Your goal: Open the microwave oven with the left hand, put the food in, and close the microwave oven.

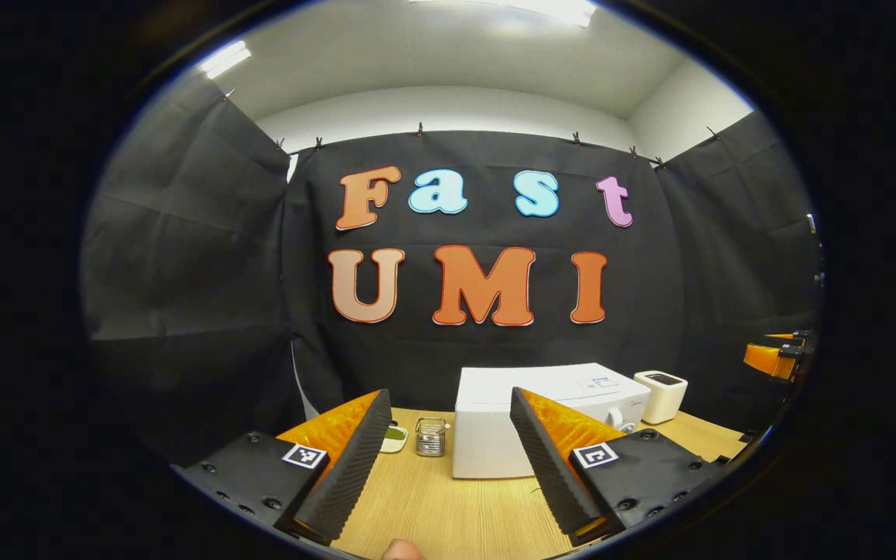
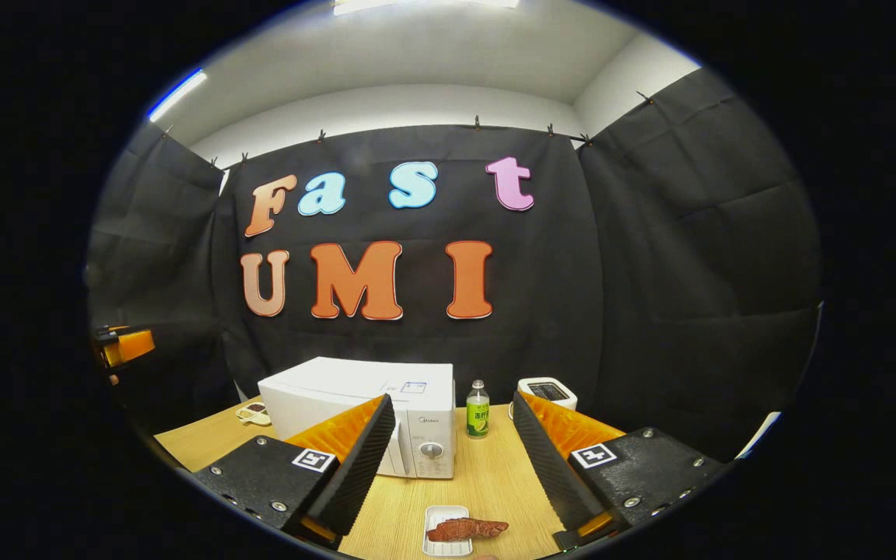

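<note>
Both grippers' jaws apart, holding nothing. Right gripper view: food (image 2: 467,530) on tray, bottle (image 2: 477,409) beside microwave (image 2: 370,404).

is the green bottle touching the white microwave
Apart. In the right gripper view a strip of wooden table shows between the small green bottle and the right edge of the boxy white microwave oven.

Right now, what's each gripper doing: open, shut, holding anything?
Left gripper: open, holding nothing, facing the microwave oven.
Right gripper: open, holding nothing, above the food on its small tray.
</note>
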A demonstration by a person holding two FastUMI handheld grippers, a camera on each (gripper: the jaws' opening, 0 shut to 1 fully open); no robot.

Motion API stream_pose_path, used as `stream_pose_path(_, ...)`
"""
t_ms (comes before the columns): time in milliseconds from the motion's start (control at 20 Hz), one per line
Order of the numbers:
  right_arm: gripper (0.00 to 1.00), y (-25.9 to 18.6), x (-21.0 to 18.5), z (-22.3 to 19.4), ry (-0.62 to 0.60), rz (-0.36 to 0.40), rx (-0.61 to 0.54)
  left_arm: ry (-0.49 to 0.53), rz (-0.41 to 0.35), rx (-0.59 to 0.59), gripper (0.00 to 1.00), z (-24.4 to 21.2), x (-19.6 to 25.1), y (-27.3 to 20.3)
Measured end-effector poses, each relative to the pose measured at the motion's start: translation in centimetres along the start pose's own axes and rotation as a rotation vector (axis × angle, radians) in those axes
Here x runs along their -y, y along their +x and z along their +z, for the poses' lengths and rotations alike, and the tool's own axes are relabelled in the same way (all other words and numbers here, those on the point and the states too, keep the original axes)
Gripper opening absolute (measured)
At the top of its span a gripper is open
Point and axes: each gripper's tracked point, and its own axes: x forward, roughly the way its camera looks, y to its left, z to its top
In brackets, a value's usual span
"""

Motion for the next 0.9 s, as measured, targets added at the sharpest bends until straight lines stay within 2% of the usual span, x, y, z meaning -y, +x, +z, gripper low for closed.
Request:
stream_pose_path(650,0.94,-0.2,0.5,-0.1,0.003,-0.007,0.006,0.002,-0.017,0.011,0.98,-0.2,1.0,0.0)
stream_pose_path(900,0.95,-0.2,0.4,-0.5,-0.007,-0.005,-0.003,-0.01,-0.052,0.028,0.98,-0.2,3.2,0.5)
